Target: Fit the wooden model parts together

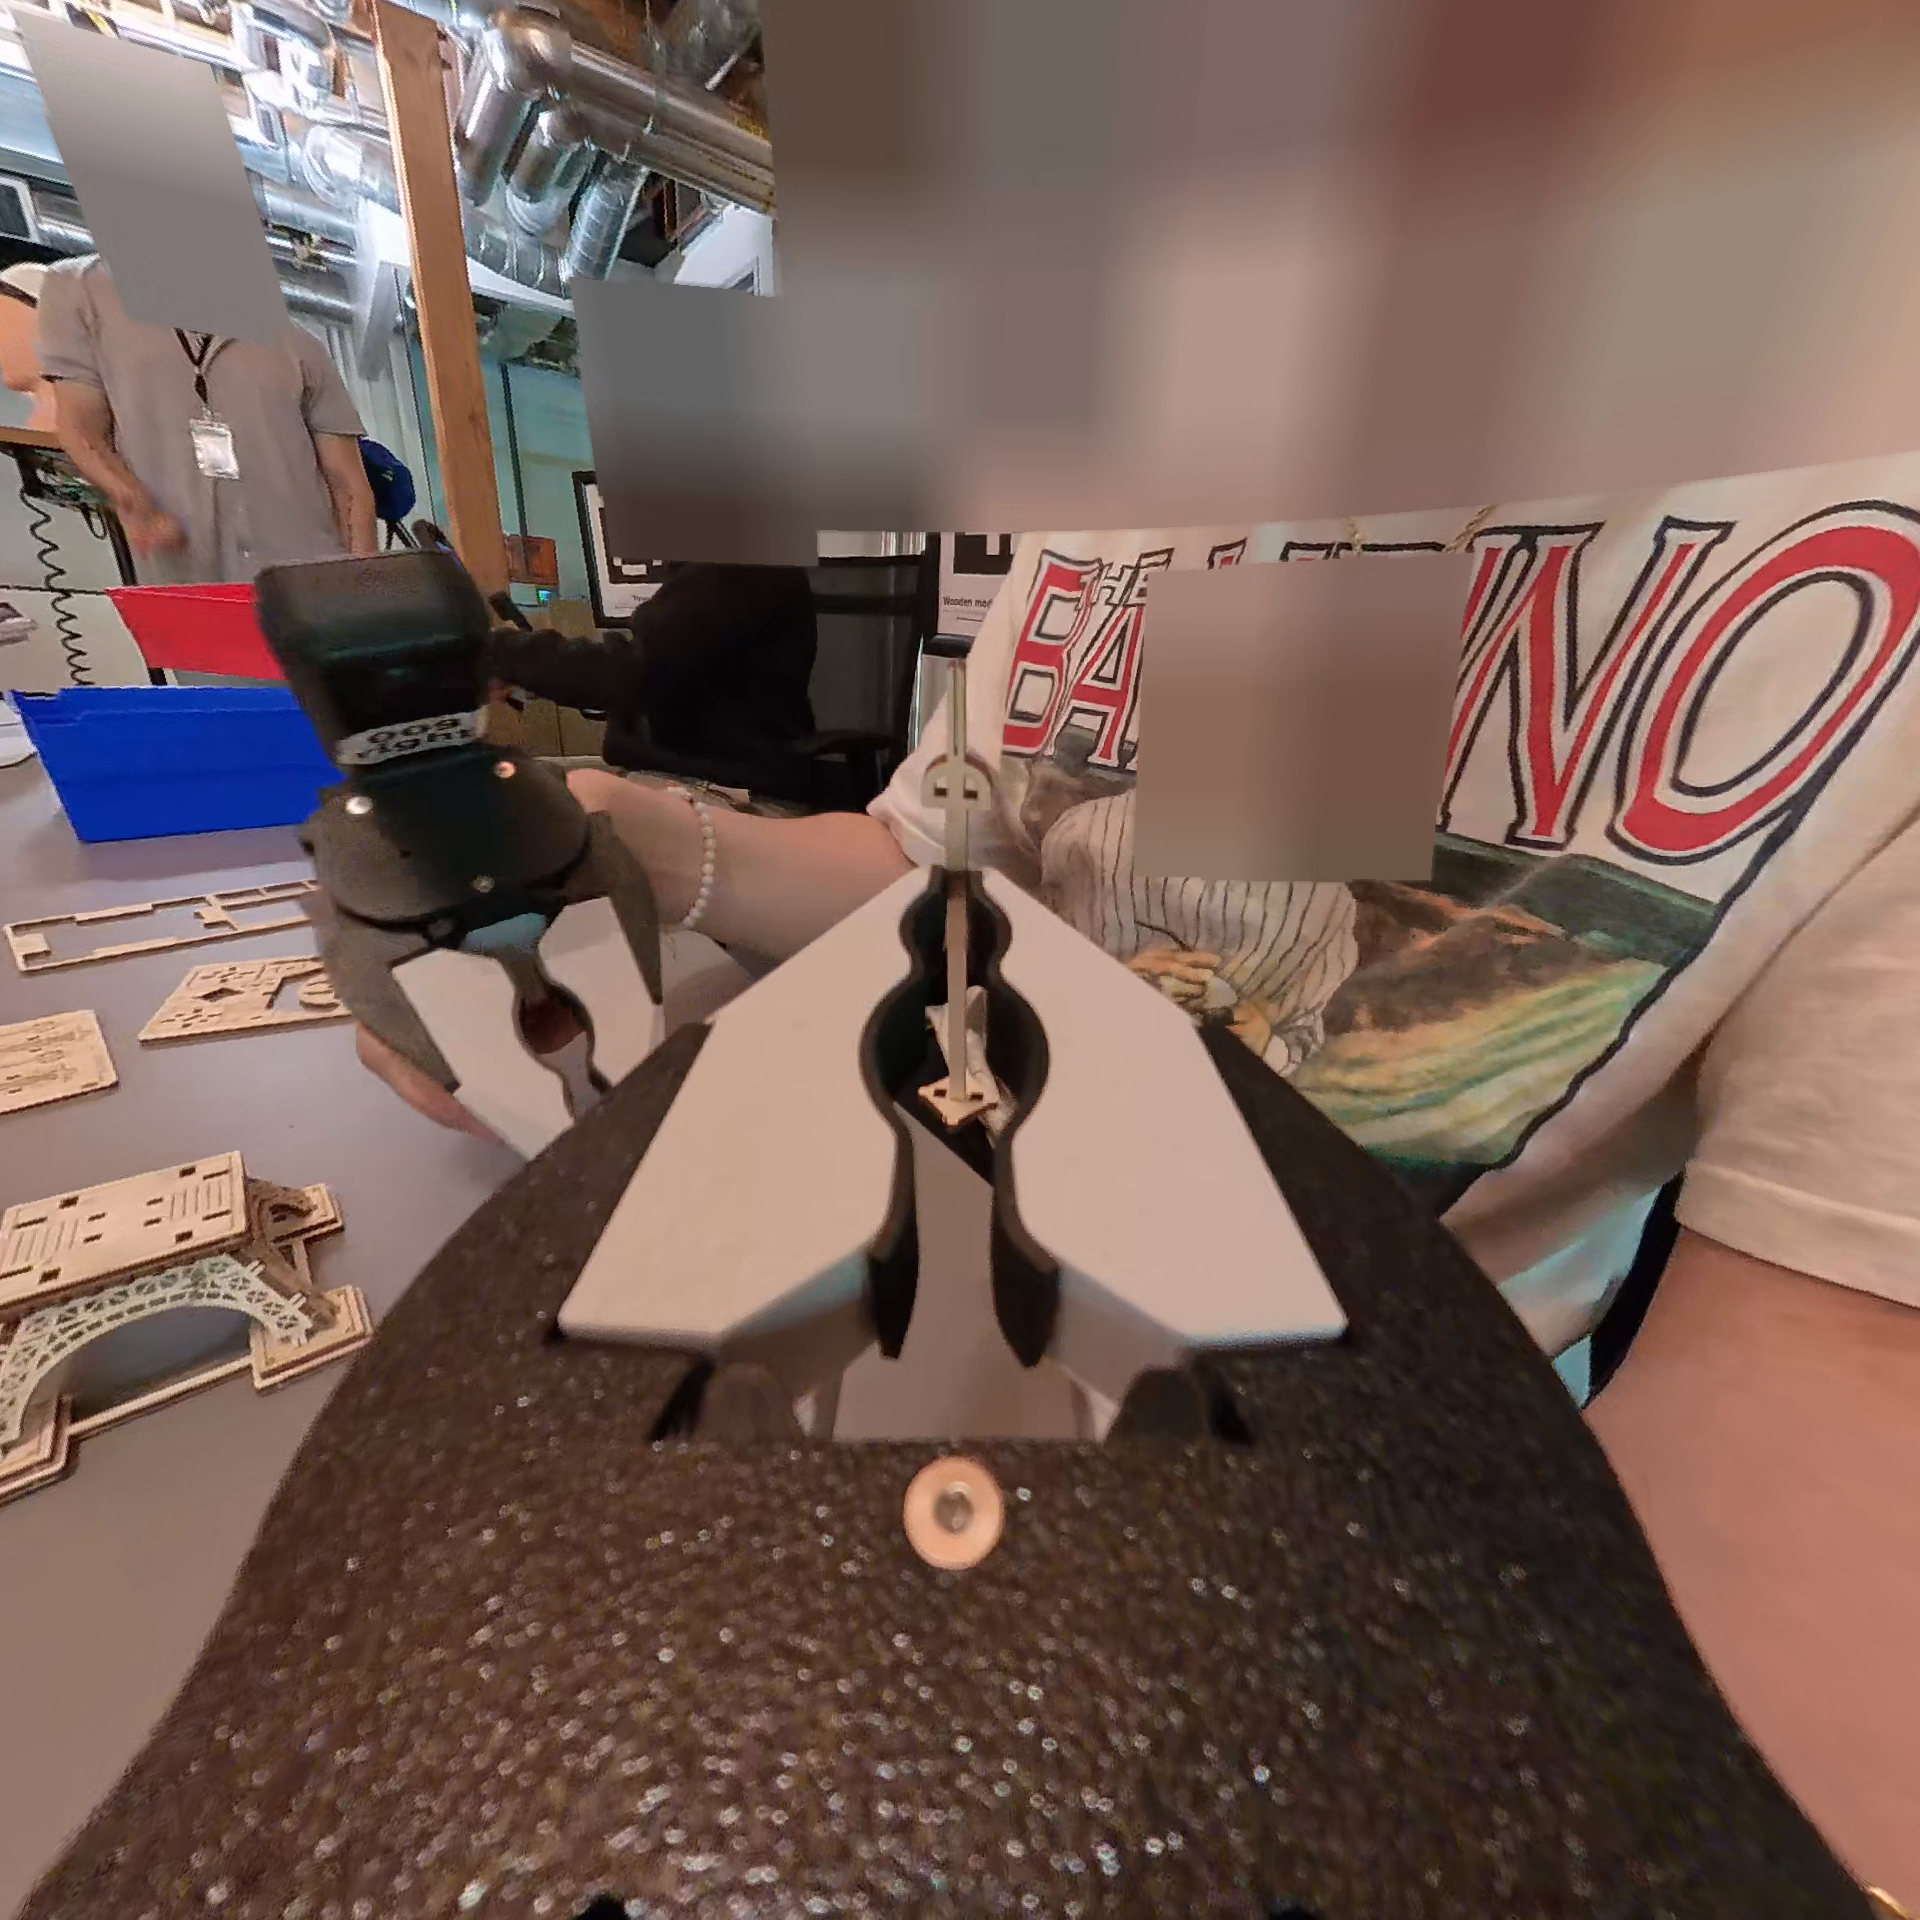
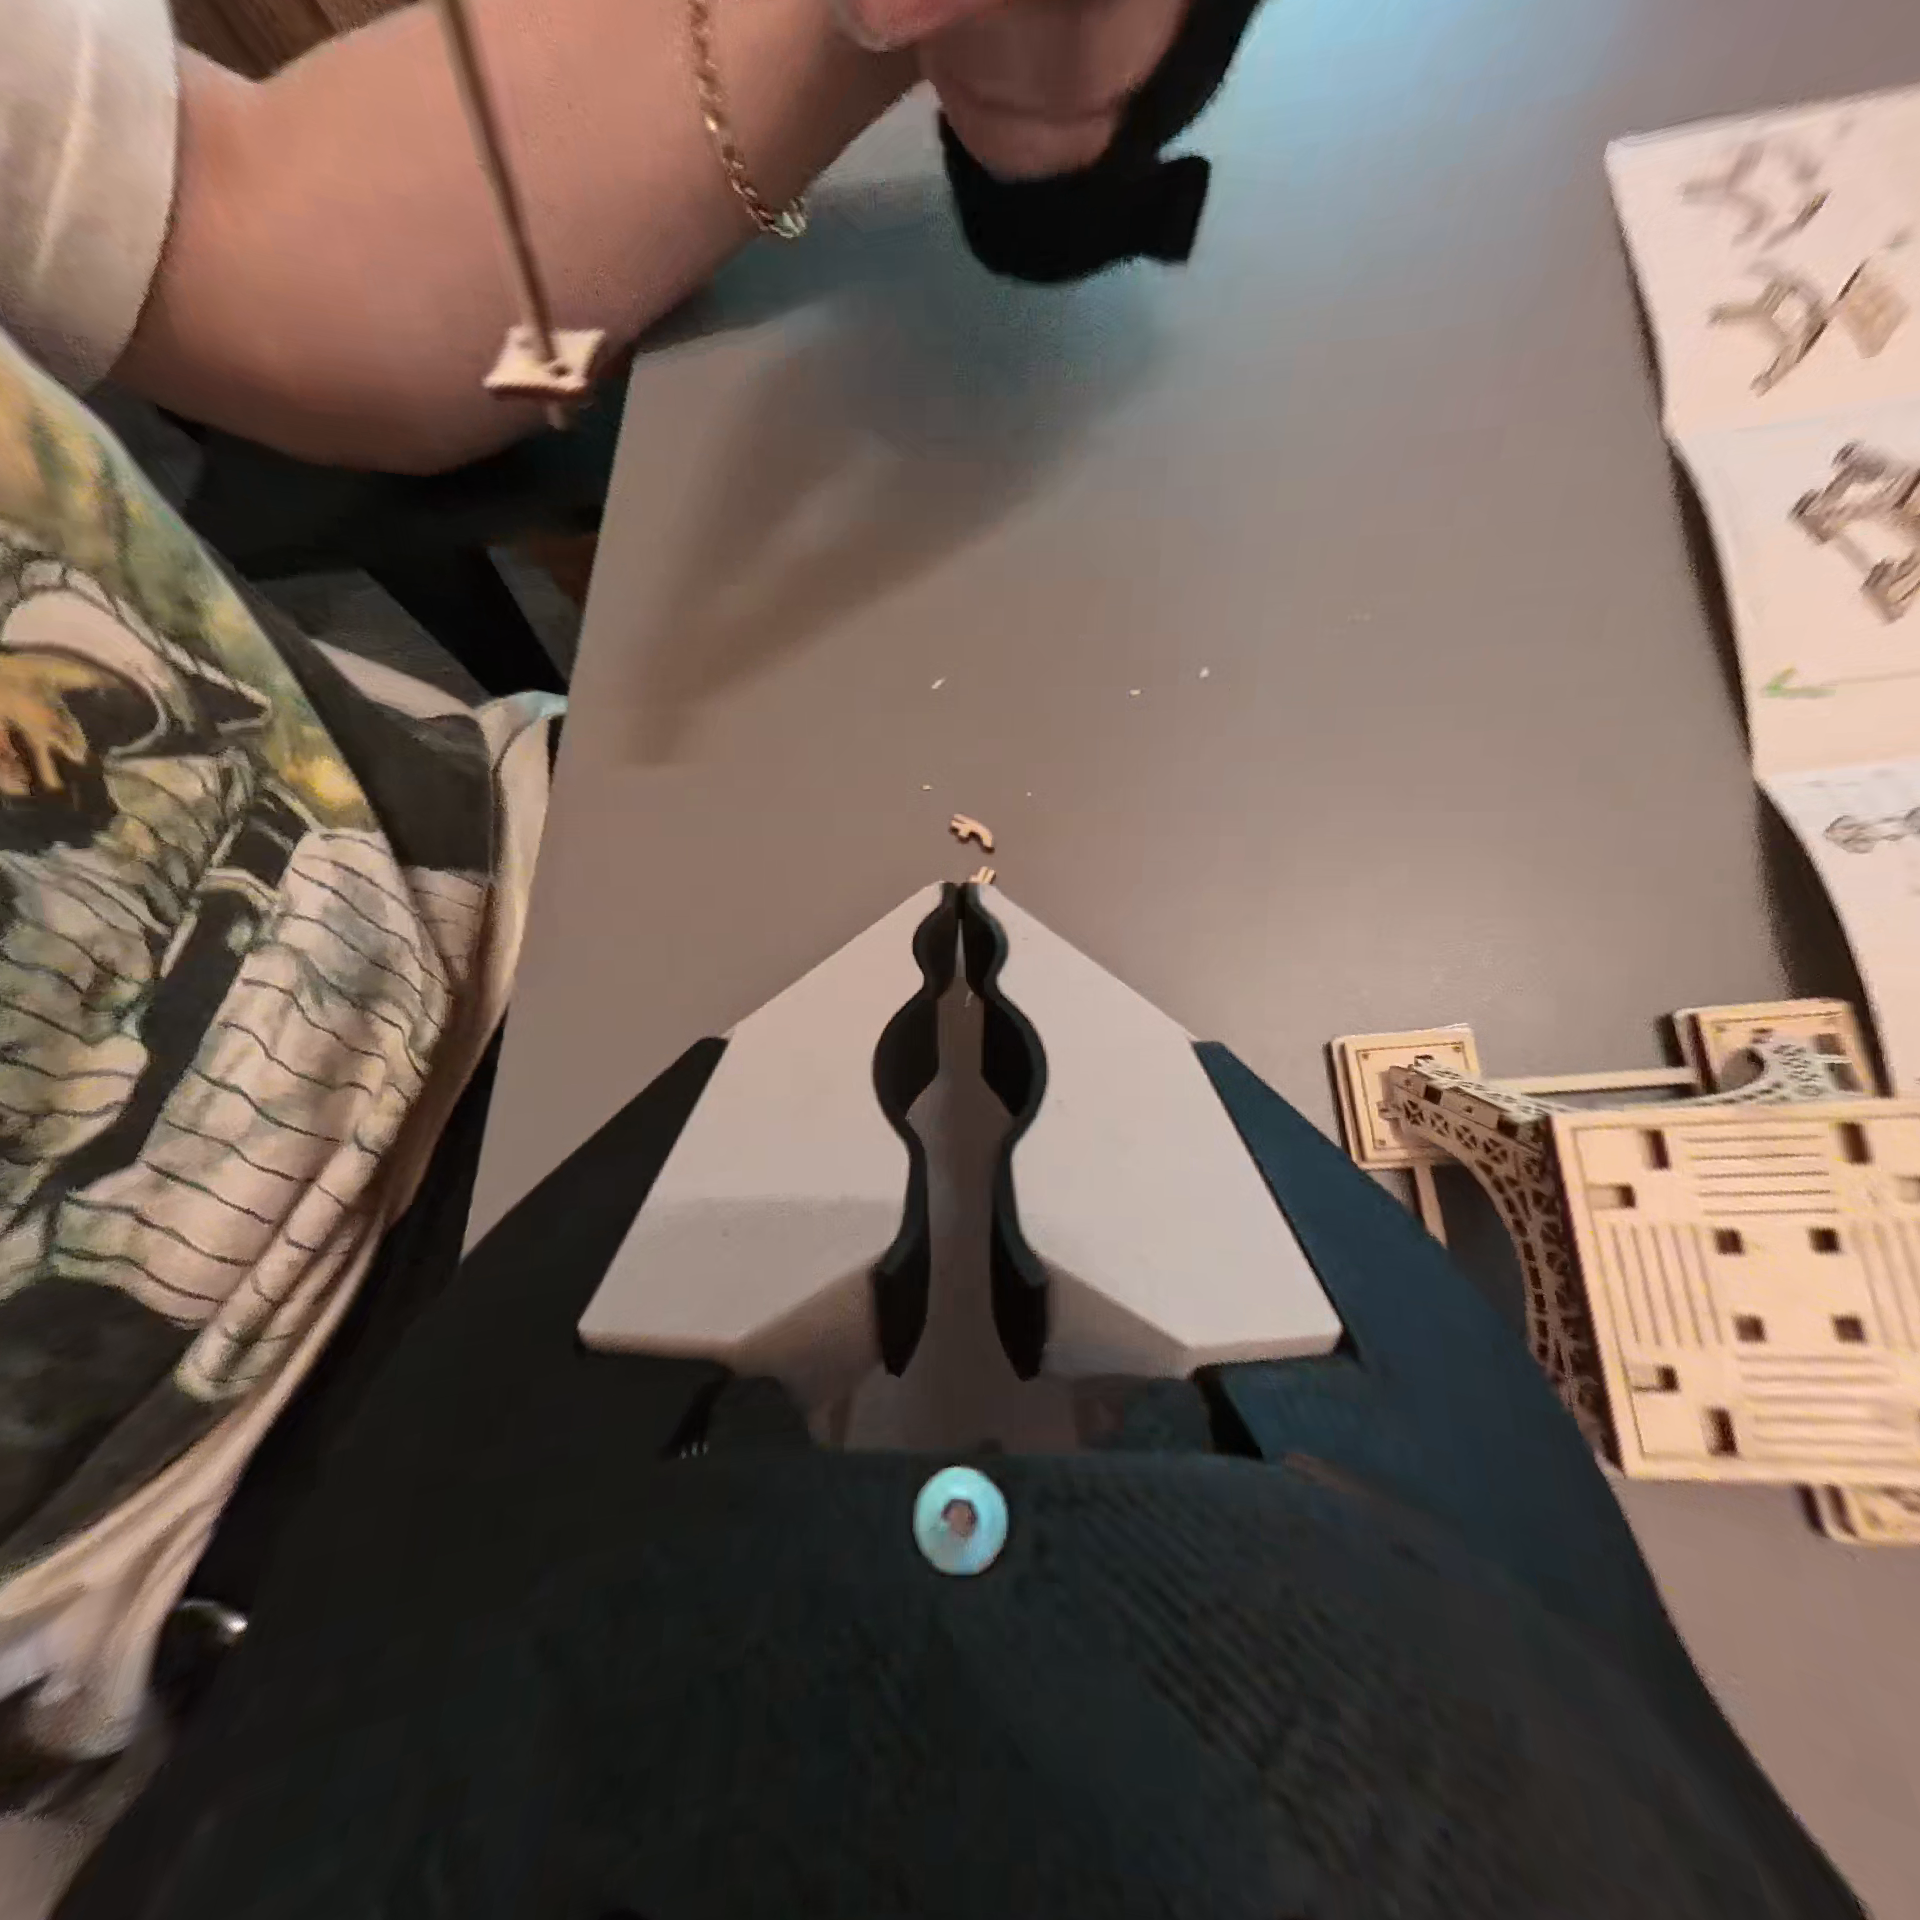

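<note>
The thin pale wooden spire piece [image 1: 958, 914], a slender rod with a small square plate at its lower end and a rounded tab partway up, is clamped between the closed fingers of the left gripper [image 1: 956, 894] and stands upright in front of the person's printed white T-shirt [image 1: 1558, 831]. The same piece shows in the right wrist view [image 2: 520, 260], raised above the counter edge against the person's forearm. The right gripper [image 2: 956, 896] has its fingertips pressed together with nothing between them, and hangs over the grey counter [image 2: 1143, 520]. Small pale wooden scraps [image 2: 971, 831] lie on the counter just beyond its tips. The partly built pale wooden tower base with lattice arches [image 2: 1704, 1278] stands on the counter to that gripper's right, beside a printed instruction sheet [image 2: 1818, 468]. In the left wrist view, flat wooden part sheets with cut-outs [image 1: 156, 925] lie near the tower base [image 1: 156, 1278]. A blue plastic bin [image 1: 166, 758] sits at the far counter edge; its contents cannot be seen.
</note>
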Demonstrator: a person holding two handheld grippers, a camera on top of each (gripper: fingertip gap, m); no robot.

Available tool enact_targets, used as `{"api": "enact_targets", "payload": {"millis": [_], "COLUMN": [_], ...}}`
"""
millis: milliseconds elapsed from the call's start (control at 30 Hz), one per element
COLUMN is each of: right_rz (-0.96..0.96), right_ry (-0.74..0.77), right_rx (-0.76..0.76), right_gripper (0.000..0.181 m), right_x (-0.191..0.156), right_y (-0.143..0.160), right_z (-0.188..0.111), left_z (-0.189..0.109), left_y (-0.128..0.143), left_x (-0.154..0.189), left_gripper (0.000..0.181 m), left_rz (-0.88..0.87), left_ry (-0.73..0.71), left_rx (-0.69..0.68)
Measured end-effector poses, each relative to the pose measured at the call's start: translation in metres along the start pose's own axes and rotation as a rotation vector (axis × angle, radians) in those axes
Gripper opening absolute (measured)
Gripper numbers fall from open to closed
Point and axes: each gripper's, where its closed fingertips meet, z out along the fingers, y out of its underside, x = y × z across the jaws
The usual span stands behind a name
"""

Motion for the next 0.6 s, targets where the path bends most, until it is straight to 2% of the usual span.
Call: {"api": "enact_targets", "payload": {"millis": [100, 233, 600], "right_rz": [0.087, 0.120, 0.124], "right_ry": [-0.023, -0.001, 0.058], "right_rx": [-0.097, -0.121, -0.155], "right_gripper": [0.000, 0.008, 0.009], "right_x": [0.005, 0.006, 0.006], "right_y": [0.009, 0.013, 0.013], "right_z": [0.012, 0.021, 0.024], "left_z": [-0.002, -0.007, -0.010], "left_y": [0.001, -0.001, -0.003], "left_x": [-0.001, -0.002, -0.002], "left_gripper": [0.000, 0.000, 0.000], "left_rz": [-0.006, 0.000, 0.013], "left_ry": [-0.003, -0.023, -0.037], "left_rx": [0.009, 0.017, 0.028]}}
